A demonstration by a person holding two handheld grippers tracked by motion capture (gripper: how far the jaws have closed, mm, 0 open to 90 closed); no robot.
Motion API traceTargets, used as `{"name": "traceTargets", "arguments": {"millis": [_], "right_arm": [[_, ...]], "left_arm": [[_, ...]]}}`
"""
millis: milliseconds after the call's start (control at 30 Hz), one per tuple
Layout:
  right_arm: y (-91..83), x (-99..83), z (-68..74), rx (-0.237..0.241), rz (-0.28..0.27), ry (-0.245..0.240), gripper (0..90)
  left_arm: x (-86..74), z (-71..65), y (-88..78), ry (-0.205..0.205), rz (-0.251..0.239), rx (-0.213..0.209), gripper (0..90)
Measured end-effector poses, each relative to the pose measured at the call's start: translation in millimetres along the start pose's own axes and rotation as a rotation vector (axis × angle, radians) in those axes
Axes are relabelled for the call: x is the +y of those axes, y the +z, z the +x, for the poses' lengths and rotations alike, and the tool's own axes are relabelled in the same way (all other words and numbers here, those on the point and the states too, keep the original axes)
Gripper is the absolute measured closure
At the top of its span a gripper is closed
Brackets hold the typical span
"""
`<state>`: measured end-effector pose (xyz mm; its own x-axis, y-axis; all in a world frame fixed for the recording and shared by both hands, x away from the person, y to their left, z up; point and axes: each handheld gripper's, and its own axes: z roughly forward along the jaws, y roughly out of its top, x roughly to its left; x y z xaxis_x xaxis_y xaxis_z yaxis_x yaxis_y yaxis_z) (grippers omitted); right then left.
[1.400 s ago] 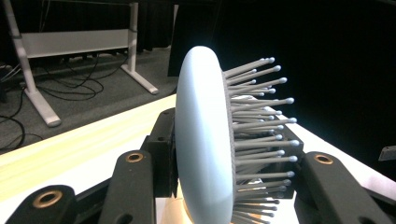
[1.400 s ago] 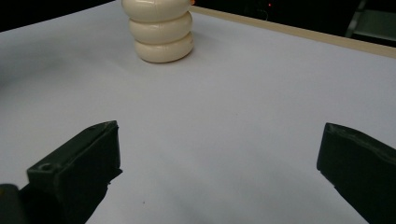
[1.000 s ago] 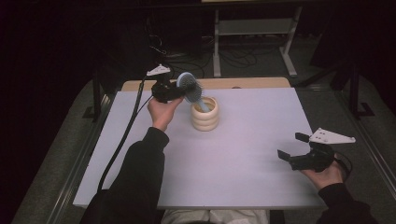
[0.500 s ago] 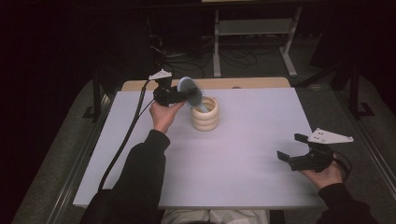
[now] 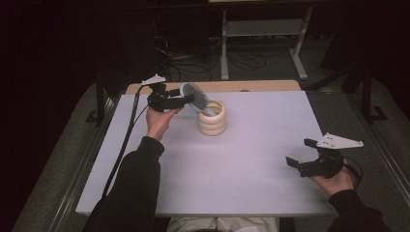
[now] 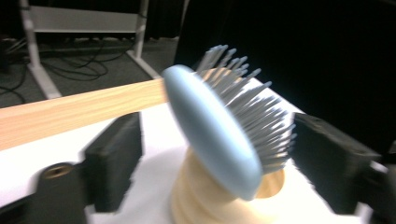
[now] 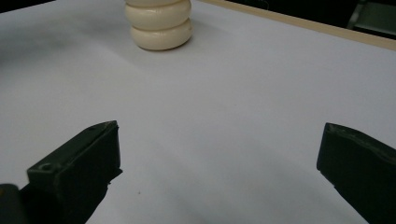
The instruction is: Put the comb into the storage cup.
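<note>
Lab, dark room, floor cables (image 5: 193, 67), metal rack (image 5: 261, 29)

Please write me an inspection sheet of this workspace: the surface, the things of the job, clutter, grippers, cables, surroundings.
Surface: white table top, wooden strip along the far edge.
Job's things: blue hairbrush stands handle down in the cream ribbed holder, head leaning out toward the left gripper.
Clutter: nothing seen.
Grippers: left gripper has just been opening; the brush head sits between its jaws, with a gap on the flat-back side; contact on the bristle side cannot be judged. Right gripper is open with nothing between its jaws, over the near right part of the table.
Cables: one black cable trails from the left gripper down off the table's left edge; more lie on the floor behind.
Surroundings: dark room, metal stand behind the table.
</note>
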<state>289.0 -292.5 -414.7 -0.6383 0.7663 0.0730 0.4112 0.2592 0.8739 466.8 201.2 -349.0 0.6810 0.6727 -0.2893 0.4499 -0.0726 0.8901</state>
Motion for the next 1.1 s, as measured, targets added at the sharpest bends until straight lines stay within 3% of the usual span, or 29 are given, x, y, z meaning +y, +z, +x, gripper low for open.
{"name": "traceTargets", "arguments": {"millis": [100, 300, 500, 600, 833, 1100], "right_arm": [[0.1, 0.0, 0.1, -0.007, 0.0, -0.008, 0.0], [0.2, 0.0, 0.1, -0.009, 0.004, -0.011, 0.0], [1.9, 0.1, 0.9, -0.004, 0.013, -0.014, 0.0], [3.6, 0.0, 1.8, -0.002, 0.019, -0.021, 0.0], [3.8, 0.2, 2.2, 0.0, 0.02, -0.021, 0.0], [8.4, -0.7, 3.7, 0.011, 0.056, -0.032, 0.0]], "left_arm": [[-0.4, 1.3, -3.3, 0.015, 0.023, 0.008, 9.5], [-0.6, 4.2, -13.6, -0.008, 0.025, -0.011, 0.0], [-5.9, 10.2, -29.1, 0.0, 0.007, -0.009, 0.0], [-7.8, 11.2, -37.3, 0.027, -0.016, 0.004, 0.0], [-11.7, 15.5, -50.4, 0.044, -0.007, 0.01, 0.0], [-18.0, 17.1, -62.8, 0.028, -0.025, -0.026, 0.0]]}}
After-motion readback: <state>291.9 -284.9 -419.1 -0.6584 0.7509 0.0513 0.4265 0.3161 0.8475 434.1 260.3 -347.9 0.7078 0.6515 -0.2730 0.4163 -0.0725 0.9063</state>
